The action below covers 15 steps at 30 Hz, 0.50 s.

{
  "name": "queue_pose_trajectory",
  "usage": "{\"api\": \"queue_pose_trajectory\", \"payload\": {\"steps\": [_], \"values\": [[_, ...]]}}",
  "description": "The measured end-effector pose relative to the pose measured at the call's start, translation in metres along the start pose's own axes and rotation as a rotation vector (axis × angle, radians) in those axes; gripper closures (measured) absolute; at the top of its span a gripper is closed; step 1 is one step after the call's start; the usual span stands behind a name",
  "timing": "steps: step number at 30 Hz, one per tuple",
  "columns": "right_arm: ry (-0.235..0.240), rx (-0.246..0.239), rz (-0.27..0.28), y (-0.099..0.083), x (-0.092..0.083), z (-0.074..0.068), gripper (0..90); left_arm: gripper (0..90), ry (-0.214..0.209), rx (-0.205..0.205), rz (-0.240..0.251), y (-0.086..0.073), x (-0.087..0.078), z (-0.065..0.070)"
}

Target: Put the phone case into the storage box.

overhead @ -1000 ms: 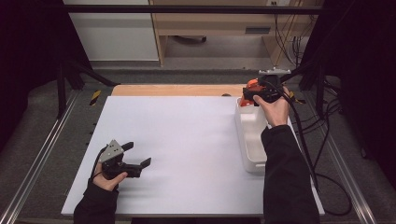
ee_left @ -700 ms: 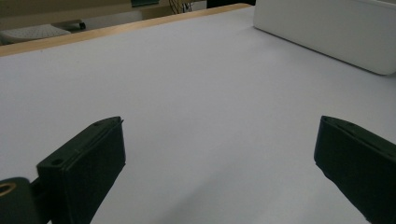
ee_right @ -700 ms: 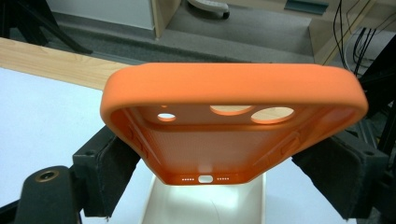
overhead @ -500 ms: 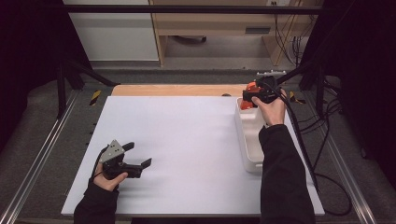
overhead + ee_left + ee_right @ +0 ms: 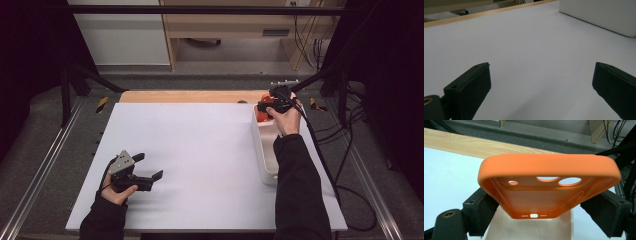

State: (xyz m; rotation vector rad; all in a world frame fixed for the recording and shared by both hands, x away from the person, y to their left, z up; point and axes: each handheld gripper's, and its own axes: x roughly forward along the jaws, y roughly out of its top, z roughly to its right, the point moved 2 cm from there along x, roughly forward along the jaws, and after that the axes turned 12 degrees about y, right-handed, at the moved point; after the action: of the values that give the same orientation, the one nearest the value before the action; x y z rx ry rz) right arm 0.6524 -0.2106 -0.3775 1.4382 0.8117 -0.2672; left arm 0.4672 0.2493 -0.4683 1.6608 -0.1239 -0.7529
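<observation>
High view: the right gripper grasps an orange soft phone case over the far end of a white rectangular plastic bin on the worktop. The left gripper rests released. Left gripper view: jaws wide apart. Right gripper view: the case's long axis runs away from the camera, camera cut-outs at the far end, hollow side up.

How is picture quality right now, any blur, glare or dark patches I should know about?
High view: both sides dark, the white table evenly lit without glare. Left gripper view: jaws soft, the white bin reasonably clear. Right gripper view: the orange phone case is sharp in the right tool, floor behind slightly soft.
</observation>
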Motion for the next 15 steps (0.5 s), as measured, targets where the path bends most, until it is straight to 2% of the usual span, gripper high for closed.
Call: {"api": "queue_pose_trajectory", "payload": {"steps": [15], "values": [[-0.009,0.029,-0.027,-0.005,0.023,-0.001,15.7,1.7,0.0,0.004,-0.006,-0.001,0.001,0.0]]}}
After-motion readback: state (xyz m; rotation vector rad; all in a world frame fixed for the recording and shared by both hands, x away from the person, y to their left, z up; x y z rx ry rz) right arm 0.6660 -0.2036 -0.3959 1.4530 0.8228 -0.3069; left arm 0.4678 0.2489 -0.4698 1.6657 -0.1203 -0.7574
